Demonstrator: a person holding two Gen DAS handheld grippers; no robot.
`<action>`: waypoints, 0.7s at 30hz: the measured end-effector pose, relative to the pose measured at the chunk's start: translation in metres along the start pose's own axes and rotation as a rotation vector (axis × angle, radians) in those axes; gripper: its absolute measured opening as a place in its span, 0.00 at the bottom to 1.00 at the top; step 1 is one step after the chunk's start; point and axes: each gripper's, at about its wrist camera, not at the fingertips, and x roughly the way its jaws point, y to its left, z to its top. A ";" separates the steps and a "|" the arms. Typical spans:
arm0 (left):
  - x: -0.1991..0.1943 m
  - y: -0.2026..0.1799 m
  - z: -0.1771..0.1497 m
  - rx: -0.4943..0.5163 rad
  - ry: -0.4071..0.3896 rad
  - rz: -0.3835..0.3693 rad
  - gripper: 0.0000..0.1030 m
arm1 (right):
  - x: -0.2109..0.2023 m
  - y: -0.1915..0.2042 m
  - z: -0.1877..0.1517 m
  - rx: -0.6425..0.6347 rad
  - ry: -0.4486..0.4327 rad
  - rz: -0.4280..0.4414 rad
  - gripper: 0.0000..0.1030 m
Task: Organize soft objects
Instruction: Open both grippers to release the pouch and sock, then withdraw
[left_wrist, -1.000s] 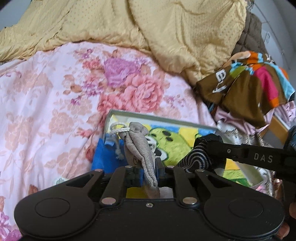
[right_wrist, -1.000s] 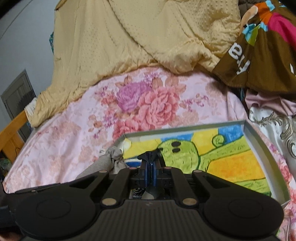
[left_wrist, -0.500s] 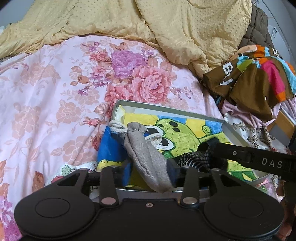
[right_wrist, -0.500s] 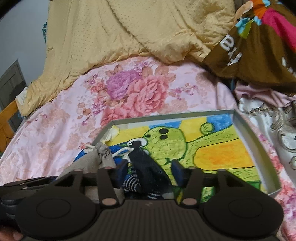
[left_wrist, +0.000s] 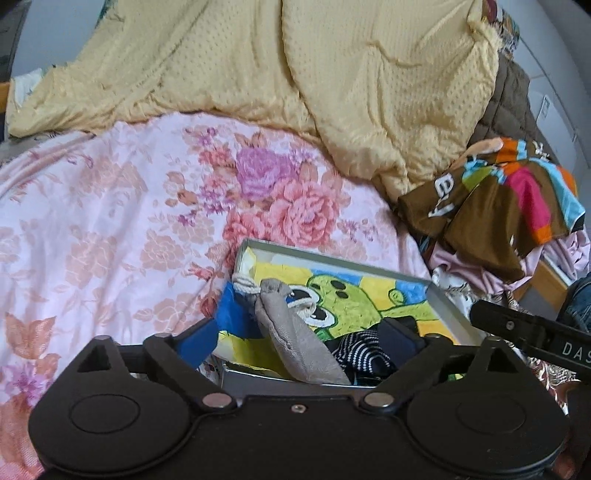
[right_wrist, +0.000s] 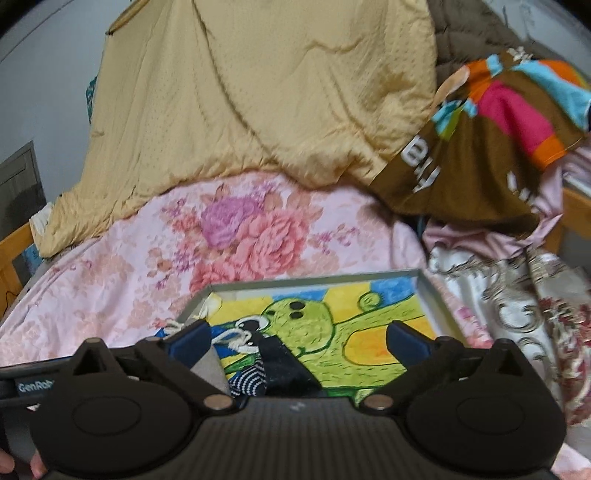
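A shallow grey box (left_wrist: 334, 259) with a green cartoon picture on its floor lies on the bed; its rim also shows in the right wrist view (right_wrist: 314, 282). A grey drawstring pouch (left_wrist: 295, 339) with a white cord lies in its near left corner. A dark sock with a black-and-white striped cuff (left_wrist: 360, 352) lies beside it and also shows in the right wrist view (right_wrist: 273, 363). My left gripper (left_wrist: 299, 338) is open, its fingers either side of the pouch. My right gripper (right_wrist: 299, 338) is open above the sock.
The box rests on a pink floral sheet (left_wrist: 110, 229). A yellow quilt (left_wrist: 295, 74) is heaped behind it. A brown multicoloured garment (left_wrist: 495, 206) and other cloths are piled at the right. A wooden bed rail (right_wrist: 14, 251) runs along the left.
Both grippers were shut, the left on the pouch and the right on the sock; both have opened wide and drawn back, leaving the pouch and sock lying in the box.
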 end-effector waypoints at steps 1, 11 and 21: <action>-0.006 -0.001 0.000 0.004 -0.011 0.002 0.94 | -0.006 0.000 0.000 -0.006 -0.015 -0.011 1.00; -0.070 -0.008 -0.005 0.053 -0.081 -0.008 0.99 | -0.072 -0.006 -0.020 -0.044 -0.155 -0.055 1.00; -0.131 -0.004 -0.037 0.084 -0.054 -0.075 0.99 | -0.126 0.003 -0.055 -0.127 -0.075 -0.046 1.00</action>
